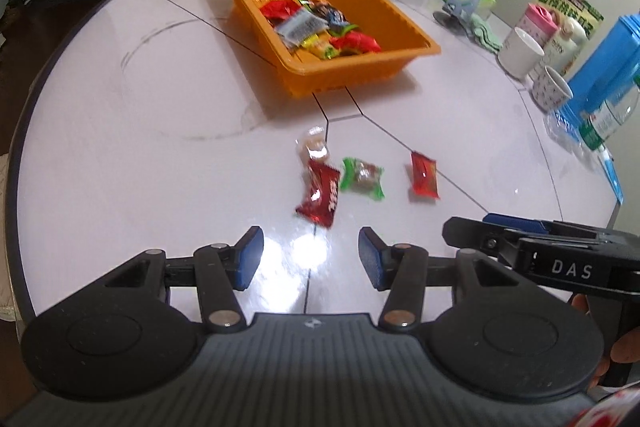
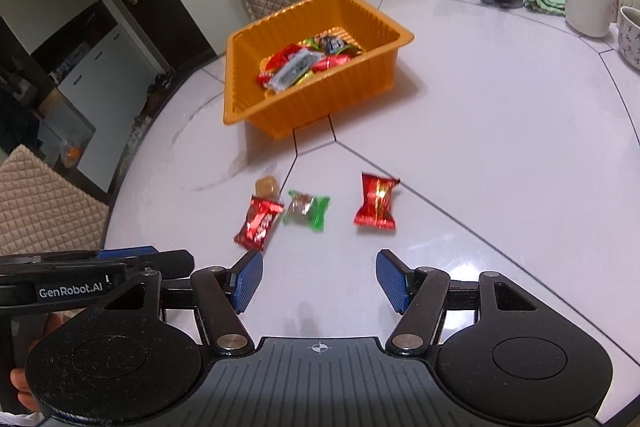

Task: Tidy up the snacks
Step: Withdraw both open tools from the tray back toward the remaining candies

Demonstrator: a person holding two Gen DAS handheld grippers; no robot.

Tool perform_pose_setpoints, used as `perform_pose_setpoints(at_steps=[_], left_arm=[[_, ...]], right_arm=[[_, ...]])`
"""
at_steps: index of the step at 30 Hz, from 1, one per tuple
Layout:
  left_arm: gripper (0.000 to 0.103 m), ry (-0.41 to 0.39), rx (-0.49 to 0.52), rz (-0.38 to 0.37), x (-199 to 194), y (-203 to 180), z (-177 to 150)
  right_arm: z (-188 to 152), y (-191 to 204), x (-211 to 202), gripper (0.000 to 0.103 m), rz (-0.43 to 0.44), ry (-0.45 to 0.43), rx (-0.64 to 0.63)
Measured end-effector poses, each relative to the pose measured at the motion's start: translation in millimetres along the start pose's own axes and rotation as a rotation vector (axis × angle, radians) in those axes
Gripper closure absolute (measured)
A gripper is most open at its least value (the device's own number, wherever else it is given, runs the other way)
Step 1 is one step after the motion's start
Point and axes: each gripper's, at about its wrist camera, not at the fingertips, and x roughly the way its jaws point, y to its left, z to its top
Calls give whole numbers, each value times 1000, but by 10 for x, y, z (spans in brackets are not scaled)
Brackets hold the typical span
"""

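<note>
both claws: left claw (image 1: pixel 311 259) and right claw (image 2: pixel 319 281) spread wide, empty | poised over desk (image 1: pixel 120 147) for four loose snacks (image 1: pixel 362 179) | orange tray (image 1: pixel 400 27) waits behind

black claws (image 1: pixel 311 259) (image 2: pixel 319 281), blue ribbed pads, silver pivot screws, white "das", "genrobot.ai" lettering, bare skin.

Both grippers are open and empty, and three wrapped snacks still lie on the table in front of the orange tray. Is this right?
Not quite: four snacks lie there, not three. The right wrist view shows a small brown candy, a dark red bar, a green candy and a red packet. The rest holds.
</note>
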Motion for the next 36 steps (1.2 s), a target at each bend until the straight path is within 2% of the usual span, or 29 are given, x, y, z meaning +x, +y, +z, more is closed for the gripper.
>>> perform_pose_setpoints(at_steps=[12, 36], left_arm=[[55, 17, 67, 21, 114, -128, -102], [55, 37, 114, 45, 418, -159, -22]], right_arm=[[-156, 15, 86, 40, -40, 27, -43], [-99, -47, 220, 40, -56, 54, -31]])
